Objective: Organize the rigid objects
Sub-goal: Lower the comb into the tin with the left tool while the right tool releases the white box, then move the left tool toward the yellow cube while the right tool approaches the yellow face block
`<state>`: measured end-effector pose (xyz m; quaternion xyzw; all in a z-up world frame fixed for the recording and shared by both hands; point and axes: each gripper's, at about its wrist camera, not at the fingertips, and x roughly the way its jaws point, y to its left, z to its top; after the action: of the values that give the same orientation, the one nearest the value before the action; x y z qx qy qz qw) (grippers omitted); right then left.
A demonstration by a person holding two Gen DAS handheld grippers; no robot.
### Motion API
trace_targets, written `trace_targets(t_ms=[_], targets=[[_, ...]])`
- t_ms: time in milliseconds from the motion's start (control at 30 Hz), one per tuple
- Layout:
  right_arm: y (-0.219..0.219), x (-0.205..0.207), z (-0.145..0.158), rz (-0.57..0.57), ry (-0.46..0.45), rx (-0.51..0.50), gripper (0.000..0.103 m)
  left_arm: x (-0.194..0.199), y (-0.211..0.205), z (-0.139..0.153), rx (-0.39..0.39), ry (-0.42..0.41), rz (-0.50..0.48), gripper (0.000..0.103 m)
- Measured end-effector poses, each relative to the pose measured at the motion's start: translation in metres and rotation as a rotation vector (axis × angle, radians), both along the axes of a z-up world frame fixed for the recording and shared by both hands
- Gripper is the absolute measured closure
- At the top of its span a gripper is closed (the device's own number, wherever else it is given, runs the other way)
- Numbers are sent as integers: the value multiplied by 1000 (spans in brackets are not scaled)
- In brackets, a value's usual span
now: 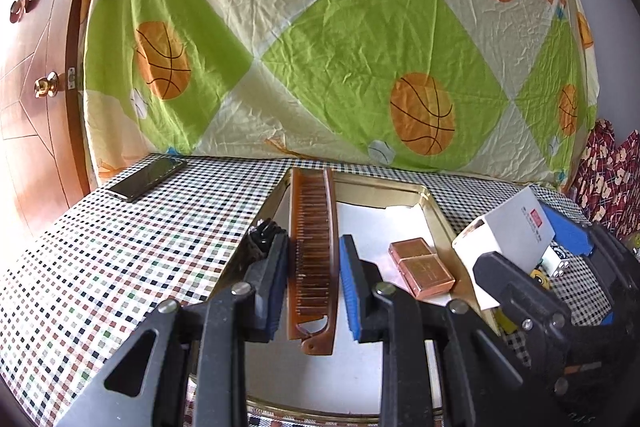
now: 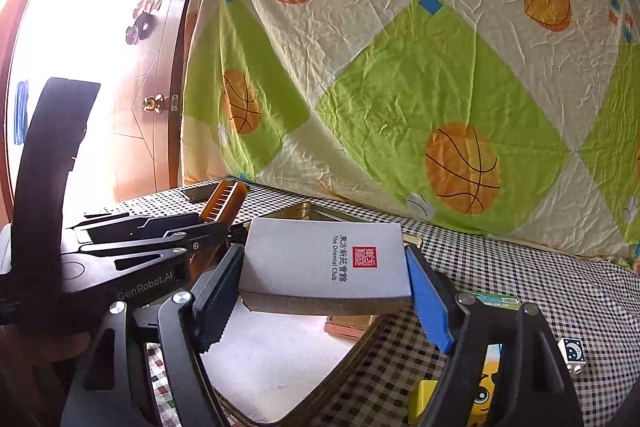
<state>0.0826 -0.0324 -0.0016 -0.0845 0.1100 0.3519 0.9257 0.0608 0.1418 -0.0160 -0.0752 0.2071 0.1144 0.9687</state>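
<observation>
A brown folding comb [image 1: 310,203] stands on edge between the fingers of my left gripper [image 1: 311,251], which is shut on it above the left side of a gold tin tray [image 1: 434,203]. My right gripper [image 2: 324,263] is shut on a grey-white card box [image 2: 304,259] with a red seal, held over the tray's right part [image 2: 320,209]. Two copper-coloured boxes [image 1: 422,267] lie inside the tray on its white liner. In the right wrist view the comb [image 2: 226,201] sticks out past the left gripper [image 2: 208,223].
A black phone [image 1: 146,178] lies at the far left of the checked tablecloth. To the right of the tray are a yellow toy pack [image 2: 484,387], a small white cube [image 2: 573,351] and a green packet [image 2: 494,299]. A basketball-print sheet [image 1: 340,47] hangs behind; a wooden door [image 1: 36,87] is at left.
</observation>
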Motion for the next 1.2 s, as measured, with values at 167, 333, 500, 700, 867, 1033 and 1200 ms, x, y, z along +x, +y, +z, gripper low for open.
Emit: trace_targets(t_ms=[167, 333, 500, 700, 867, 1033, 1200], targets=[[8, 13, 1, 4, 37, -27, 24, 11, 5, -1, 0, 44, -17, 79], [21, 33, 2, 14, 104, -61, 24, 25, 8, -3, 8, 96, -35, 79], [35, 54, -1, 24, 173, -84, 24, 37, 11, -8, 19, 148, -41, 79], [41, 72, -6, 64, 249, -61, 23, 41, 17, -13, 20, 181, -23, 73], [29, 69, -6, 48, 248, -30, 22, 34, 14, -11, 17, 155, -8, 44], [-1, 65, -3, 12, 246, 24, 17, 20, 3, -7, 5, 99, 11, 20], [-55, 62, -5, -72, 217, 41, 17, 8, -19, -1, 27, 51, -10, 14]])
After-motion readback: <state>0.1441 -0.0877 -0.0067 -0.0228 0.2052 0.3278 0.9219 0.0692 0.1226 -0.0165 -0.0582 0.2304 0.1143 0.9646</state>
